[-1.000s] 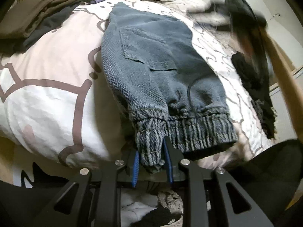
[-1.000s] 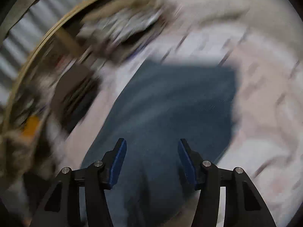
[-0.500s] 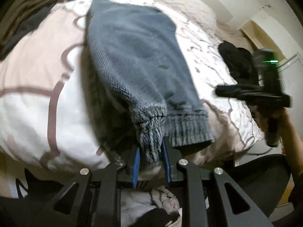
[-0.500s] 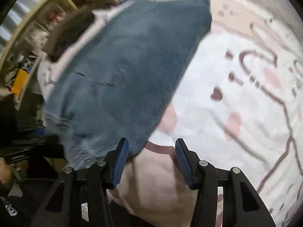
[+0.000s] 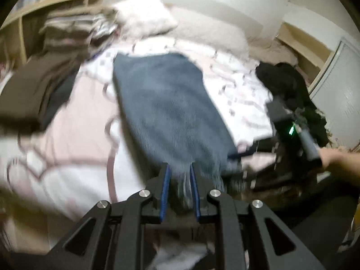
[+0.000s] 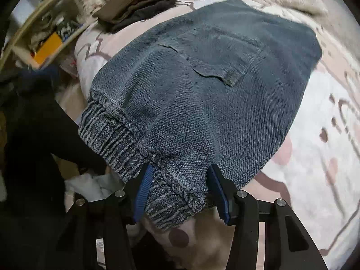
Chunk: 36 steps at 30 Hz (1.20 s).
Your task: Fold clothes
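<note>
Blue-grey knitted trousers are being shown spread across a pink-and-white patterned duvet, their ribbed cuffs lying at the near edge of the bed and a patch pocket facing up. In the left wrist view the same garment is being seen blurred, running away from the camera toward a pale fluffy pillow.

One cuff is being pinched by the left gripper: its blue pads are nearly together, with the fabric bunched between them and being held up off the bedding.

The other cuff is being straddled by the right gripper. Its jaws are being opened slightly at this moment; the ribbed hem is being shown lying between the blue pads, the left pad sitting against the knit and the right pad at the fabric's edge, with no squeezing visible. That gripper is also being seen from the left wrist camera at the right side, a green light glowing on it, with the person's hand on its handle.

Brown and dark folded clothes are being shown stacked at the far left corner of the bed, beside a wooden shelf. A black garment is being seen lying on the right part of the bed.
</note>
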{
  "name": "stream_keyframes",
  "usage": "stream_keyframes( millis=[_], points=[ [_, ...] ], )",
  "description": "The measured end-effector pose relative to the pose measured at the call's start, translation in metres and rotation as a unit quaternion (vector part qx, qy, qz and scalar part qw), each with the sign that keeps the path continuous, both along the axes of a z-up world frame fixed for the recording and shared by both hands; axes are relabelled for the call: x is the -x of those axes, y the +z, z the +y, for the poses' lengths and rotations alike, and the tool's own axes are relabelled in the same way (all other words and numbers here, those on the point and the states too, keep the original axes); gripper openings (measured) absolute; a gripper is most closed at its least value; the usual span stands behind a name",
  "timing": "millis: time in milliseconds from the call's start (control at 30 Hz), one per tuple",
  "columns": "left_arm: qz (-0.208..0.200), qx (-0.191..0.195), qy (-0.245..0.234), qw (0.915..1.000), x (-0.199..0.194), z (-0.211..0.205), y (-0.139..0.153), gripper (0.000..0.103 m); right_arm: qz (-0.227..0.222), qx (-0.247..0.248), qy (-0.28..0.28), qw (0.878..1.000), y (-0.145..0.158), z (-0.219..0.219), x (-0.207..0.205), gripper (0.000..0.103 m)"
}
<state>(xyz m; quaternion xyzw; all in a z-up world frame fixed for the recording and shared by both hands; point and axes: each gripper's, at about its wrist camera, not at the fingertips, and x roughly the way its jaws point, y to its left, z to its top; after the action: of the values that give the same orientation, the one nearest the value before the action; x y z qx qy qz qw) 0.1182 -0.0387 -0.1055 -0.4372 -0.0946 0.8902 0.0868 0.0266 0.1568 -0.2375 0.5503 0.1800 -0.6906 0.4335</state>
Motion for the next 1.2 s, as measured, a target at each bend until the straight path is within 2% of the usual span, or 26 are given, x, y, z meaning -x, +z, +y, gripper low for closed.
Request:
stream_keyframes(
  millis=[33,67,100,233,333,533,700,767,900,967,1100,1200],
  points=[
    [0.004,0.001,-0.003,1.0,0.011,0.0,0.001,0.018,-0.014,-0.003,-0.026,1.0,-0.004,0.003,0.006,0.072],
    [0.001,0.004,-0.007,1.0,0.021,0.0,-0.004,0.018,-0.028,-0.005,-0.051,0.998,-0.007,0.006,0.013,0.078],
    [-0.004,0.007,-0.01,0.9999,0.031,0.0,-0.01,0.018,-0.036,0.002,-0.065,0.997,-0.011,0.008,0.016,0.08],
    [-0.059,0.03,-0.025,0.9975,0.053,0.002,-0.054,0.018,0.008,0.012,-0.072,0.997,-0.011,0.008,0.01,0.083],
    [-0.097,0.075,-0.035,0.9918,0.056,0.006,-0.089,0.018,0.022,0.009,-0.081,0.996,-0.014,0.004,0.006,0.083],
    [-0.084,0.079,-0.028,0.993,0.052,0.005,-0.099,0.018,0.058,-0.004,-0.09,0.994,-0.015,-0.002,-0.016,0.083],
    [-0.067,0.13,-0.044,0.9883,0.048,0.016,-0.104,0.018,0.064,-0.018,-0.079,0.995,-0.009,-0.004,-0.02,0.083],
    [-0.065,0.129,-0.045,0.9885,0.048,0.015,-0.105,0.018,0.072,-0.019,-0.076,0.994,-0.002,-0.003,-0.025,0.078],
    [-0.07,0.098,-0.041,0.9919,0.049,0.005,-0.106,0.018,0.068,0.017,-0.097,0.993,0.026,0.007,-0.025,0.039],
    [-0.069,0.097,-0.039,0.9921,0.048,0.007,-0.106,0.018,0.062,0.059,-0.109,0.99,0.044,0.012,-0.021,0.039],
    [-0.063,0.104,-0.04,0.9918,0.046,0.01,-0.106,0.018,0.067,0.104,-0.115,0.986,0.064,0.009,-0.014,0.039],
    [-0.061,0.103,-0.039,0.992,0.046,0.01,-0.106,0.018,0.055,0.116,-0.121,0.984,0.061,0.001,-0.004,0.039]
  ],
)
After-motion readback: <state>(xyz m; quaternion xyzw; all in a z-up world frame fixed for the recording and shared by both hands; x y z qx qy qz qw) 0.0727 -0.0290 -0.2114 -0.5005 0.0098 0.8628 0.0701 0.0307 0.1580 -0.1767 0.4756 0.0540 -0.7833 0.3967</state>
